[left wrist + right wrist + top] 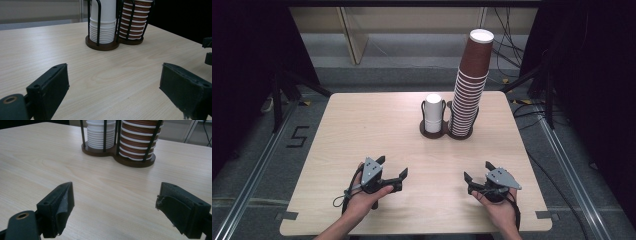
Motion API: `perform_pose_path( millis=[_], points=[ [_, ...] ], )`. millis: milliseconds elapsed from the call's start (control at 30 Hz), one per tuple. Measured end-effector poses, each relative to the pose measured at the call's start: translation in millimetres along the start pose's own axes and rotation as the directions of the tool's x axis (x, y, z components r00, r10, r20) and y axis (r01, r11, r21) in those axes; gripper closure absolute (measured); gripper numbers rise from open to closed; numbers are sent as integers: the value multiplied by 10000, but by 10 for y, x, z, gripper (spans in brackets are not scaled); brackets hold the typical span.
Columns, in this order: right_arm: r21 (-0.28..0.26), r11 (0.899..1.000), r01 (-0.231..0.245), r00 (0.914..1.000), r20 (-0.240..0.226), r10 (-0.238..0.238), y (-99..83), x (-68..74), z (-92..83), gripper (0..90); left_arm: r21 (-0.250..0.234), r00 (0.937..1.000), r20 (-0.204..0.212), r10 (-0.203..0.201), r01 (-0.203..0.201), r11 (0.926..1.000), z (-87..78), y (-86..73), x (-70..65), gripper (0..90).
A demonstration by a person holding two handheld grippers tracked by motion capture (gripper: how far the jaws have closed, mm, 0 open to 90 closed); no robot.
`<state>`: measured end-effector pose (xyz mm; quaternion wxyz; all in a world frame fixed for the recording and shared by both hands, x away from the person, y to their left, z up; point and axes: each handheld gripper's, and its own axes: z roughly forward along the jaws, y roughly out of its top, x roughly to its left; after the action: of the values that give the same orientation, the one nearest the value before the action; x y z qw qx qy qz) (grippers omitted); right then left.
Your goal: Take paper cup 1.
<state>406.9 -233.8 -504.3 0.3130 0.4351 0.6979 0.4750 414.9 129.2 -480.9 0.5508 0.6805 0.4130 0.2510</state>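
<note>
No cup has been taken. Left gripper point(391, 168) and right gripper point(478, 171) rest near the table's point(362, 130) front edge, jaws apart and empty. White cups point(433, 113) and brown cups point(469, 90) apparently sit undisturbed in the holder point(430, 133), well ahead.

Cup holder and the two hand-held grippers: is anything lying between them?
Nothing: the high view shows bare table between the cup holder and both the left hand-held gripper and right hand-held gripper.
</note>
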Motion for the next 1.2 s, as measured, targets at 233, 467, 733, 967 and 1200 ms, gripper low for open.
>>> perform_pose_path(
  millis=[233, 467, 733, 967, 1200],
  points=[
    [38, 10000, 73, 9995, -310, -71, 2, 7, 6, 153, -61, 9996, -215, 161, -162, 9998, 35, 91, 11, 113],
    [-266, 9988, 401, 9985, -349, -410, 170, 103, 74, 168, -425, 9990, -170, 414, -421, 9982, 143, 368, 16, 122],
    [-599, 9974, 396, 9962, -749, -440, 497, 253, 397, 197, -948, 9976, -289, 626, -651, 9934, 472, 821, -1, 142],
    [-630, 9970, 455, 9948, -878, -509, 674, 308, 794, 212, -776, 9923, -396, 1174, -1202, 9897, 853, 1063, 69, 145],
    [-363, 9988, -334, 9957, -880, 301, 799, 383, 1402, 274, 58, 9963, -586, 629, -626, 9980, 1362, 1304, 9, 154]
  ],
)
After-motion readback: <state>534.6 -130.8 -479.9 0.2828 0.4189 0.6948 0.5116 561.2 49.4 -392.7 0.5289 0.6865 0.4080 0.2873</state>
